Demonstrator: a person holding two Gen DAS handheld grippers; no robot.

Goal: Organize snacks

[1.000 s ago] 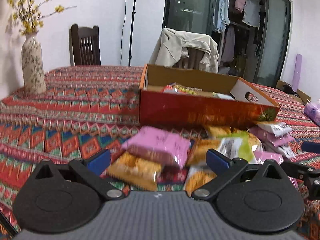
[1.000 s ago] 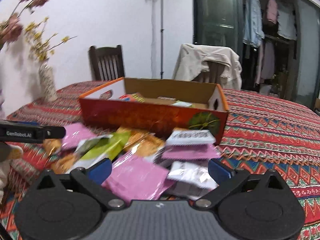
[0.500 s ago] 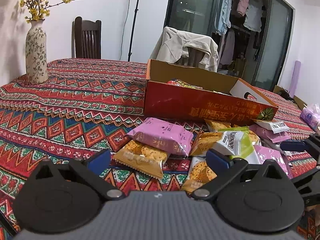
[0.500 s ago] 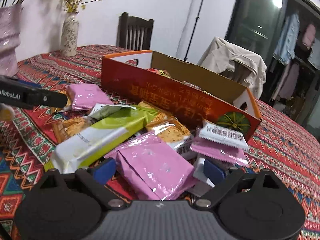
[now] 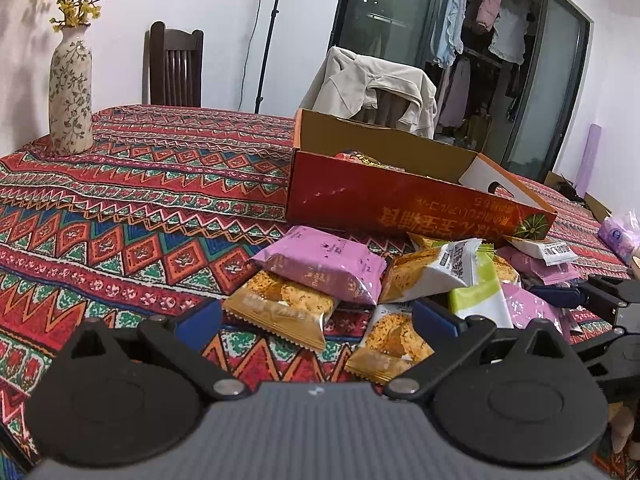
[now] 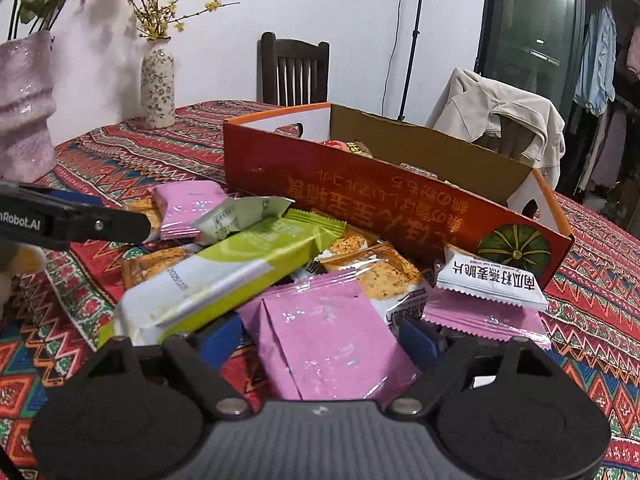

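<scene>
the right gripper [image 6: 320, 336] has just been closing, its fingers either side of the pink packet [image 6: 324, 336], long axis pointing away; not yet pinched. the left gripper [image 5: 316, 316] is open, empty.

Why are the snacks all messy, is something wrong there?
Yes. The snack packets lie in a jumbled heap on the tablecloth in front of the red box, overlapping and tilted, not inside it. The long green packet leans across the others. Nothing looks torn or spilled.
</scene>
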